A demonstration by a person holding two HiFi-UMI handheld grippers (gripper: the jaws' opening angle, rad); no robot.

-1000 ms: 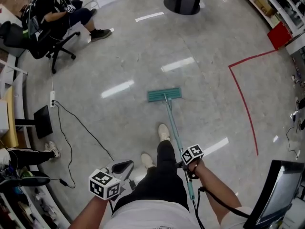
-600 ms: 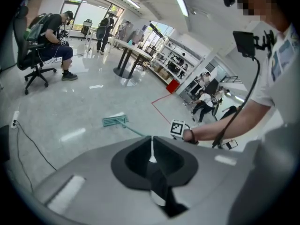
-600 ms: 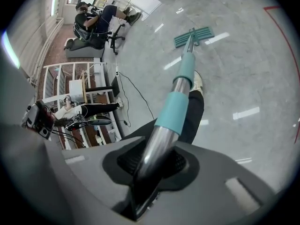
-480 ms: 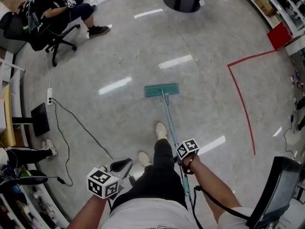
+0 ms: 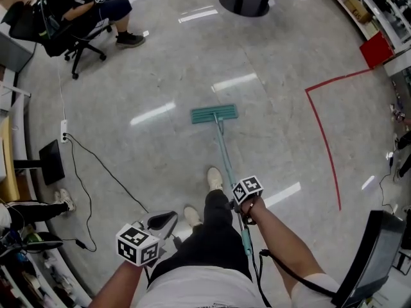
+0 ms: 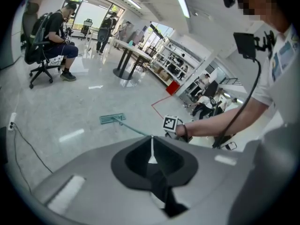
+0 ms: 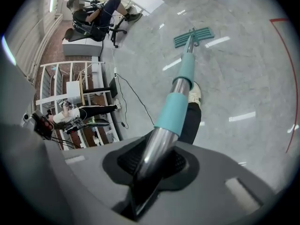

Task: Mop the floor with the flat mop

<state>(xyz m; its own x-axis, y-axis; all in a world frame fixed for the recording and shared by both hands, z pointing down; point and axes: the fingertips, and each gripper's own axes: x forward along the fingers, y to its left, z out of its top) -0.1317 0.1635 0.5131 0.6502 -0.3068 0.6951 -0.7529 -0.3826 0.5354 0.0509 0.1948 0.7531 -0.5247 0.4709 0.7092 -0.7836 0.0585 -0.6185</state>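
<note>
- A red tape line (image 5: 323, 140) bends like a corner.
- A red box (image 5: 376, 49) sits just up and right of the red tape line.
- A round black stand foot (image 5: 244, 4) is up and left of it.
- A person (image 5: 83, 2) sits on a black wheelie chair (image 5: 61, 43), far left of it.
- A white plug strip (image 5: 63, 131) and a long black cable (image 5: 106, 169) lie far left of it too.
- A dark screen (image 5: 372, 255) is below its lower end.
</note>
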